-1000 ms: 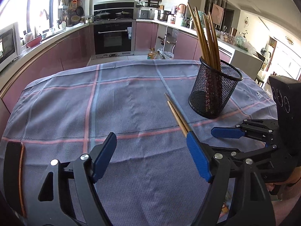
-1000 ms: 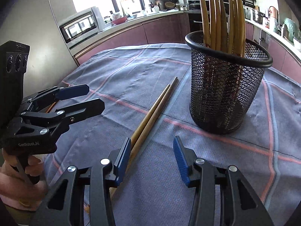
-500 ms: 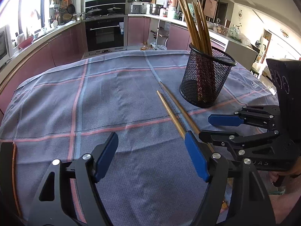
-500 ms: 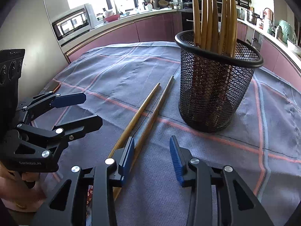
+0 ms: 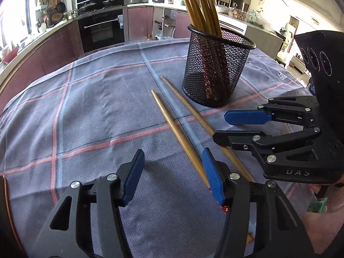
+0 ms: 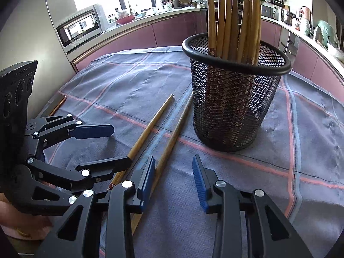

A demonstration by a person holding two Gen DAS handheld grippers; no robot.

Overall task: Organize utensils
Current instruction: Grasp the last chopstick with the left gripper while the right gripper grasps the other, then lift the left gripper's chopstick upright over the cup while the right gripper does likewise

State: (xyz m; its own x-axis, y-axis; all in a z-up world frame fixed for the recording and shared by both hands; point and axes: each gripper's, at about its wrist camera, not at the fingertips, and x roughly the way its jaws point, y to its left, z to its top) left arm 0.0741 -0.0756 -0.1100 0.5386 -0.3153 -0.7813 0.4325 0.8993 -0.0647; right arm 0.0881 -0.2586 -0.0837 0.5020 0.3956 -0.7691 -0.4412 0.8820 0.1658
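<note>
tongs of the left gripper (image 5: 172, 172) are seen half-spread, just narrowed, nothing pinched between the pads; one loose chopstick (image 5: 172, 126) runs under its right pad. the right gripper (image 6: 174, 178) is seen narrower and empty, the second chopstick (image 6: 172, 137) passing beneath its left pad. only the right view shows the microwave (image 6: 79, 25). both chopsticks lie on the checked cloth (image 5: 96, 107), beside the mesh holder (image 5: 217, 68) full of chopsticks.

Loose chopsticks (image 5: 172, 124): two, wooden, flat before me, nearly parallel, just beside holder.
Mesh holder (image 6: 234, 99): black, upright, holding more chopsticks.
</note>
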